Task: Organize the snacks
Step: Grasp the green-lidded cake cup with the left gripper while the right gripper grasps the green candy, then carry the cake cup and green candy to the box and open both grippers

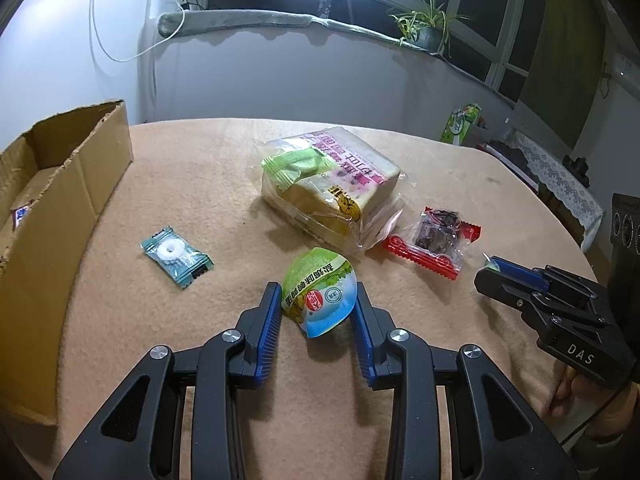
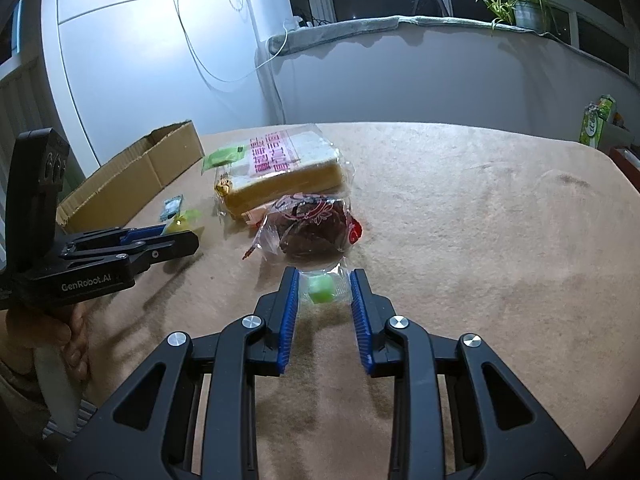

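My left gripper [image 1: 318,294] is shut on a green and blue jelly cup [image 1: 320,292], its pads against the cup's sides on the table. My right gripper [image 2: 325,280] is shut on a small green candy in clear wrap [image 2: 321,287], the wrap between the pads on the table. Behind lie a bagged sliced bread loaf [image 1: 332,184] with a green packet [image 1: 298,164] on it, a red-edged packet of dark snack [image 1: 434,240] and a teal ring-candy wrapper [image 1: 176,256]. An open cardboard box [image 1: 60,216] stands at the left.
The table carries a tan cloth [image 1: 200,168]. A grey wall and windowsill with a potted plant [image 1: 426,26] lie behind the table. A green carton [image 1: 460,122] stands beyond the right edge. In the right wrist view my left gripper [image 2: 176,240] is at the left.
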The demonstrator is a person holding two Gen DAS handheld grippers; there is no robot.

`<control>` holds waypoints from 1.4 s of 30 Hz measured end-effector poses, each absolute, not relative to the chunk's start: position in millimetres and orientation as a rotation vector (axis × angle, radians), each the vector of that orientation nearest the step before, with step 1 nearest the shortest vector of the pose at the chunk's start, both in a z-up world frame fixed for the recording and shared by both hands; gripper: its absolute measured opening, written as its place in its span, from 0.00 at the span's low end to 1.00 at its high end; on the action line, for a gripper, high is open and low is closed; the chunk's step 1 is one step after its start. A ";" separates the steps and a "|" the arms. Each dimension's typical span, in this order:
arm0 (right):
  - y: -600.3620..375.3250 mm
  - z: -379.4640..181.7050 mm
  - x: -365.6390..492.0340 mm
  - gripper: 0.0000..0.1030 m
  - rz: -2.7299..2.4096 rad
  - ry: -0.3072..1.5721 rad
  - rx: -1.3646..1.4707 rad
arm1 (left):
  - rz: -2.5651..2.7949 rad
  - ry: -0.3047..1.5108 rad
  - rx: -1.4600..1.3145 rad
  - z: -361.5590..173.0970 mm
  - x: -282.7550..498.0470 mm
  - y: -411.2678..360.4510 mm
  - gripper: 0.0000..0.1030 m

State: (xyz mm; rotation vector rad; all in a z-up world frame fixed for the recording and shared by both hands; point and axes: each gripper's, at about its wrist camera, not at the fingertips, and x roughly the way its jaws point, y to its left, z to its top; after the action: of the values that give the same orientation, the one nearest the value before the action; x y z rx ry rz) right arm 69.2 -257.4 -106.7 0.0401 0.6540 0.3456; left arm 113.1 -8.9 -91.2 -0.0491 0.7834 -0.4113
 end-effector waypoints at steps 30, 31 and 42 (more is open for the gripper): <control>-125.9 -18.9 62.5 0.26 0.509 0.495 -0.141 | -0.325 0.538 -0.137 -13.3 74.0 90.6 0.31; -116.6 -17.6 63.2 0.26 0.525 0.492 -0.149 | -0.306 0.535 -0.147 -13.8 73.5 100.8 0.31; -2.8 -1.8 76.5 0.26 0.705 0.438 -0.235 | -0.172 0.544 -0.218 -22.3 73.8 174.0 0.31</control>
State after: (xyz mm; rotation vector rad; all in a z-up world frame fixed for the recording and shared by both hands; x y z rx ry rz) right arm 76.5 -2.8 -1.8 -0.2351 0.4382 0.7053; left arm 73.8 174.0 -22.3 -0.2179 0.5444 -0.1717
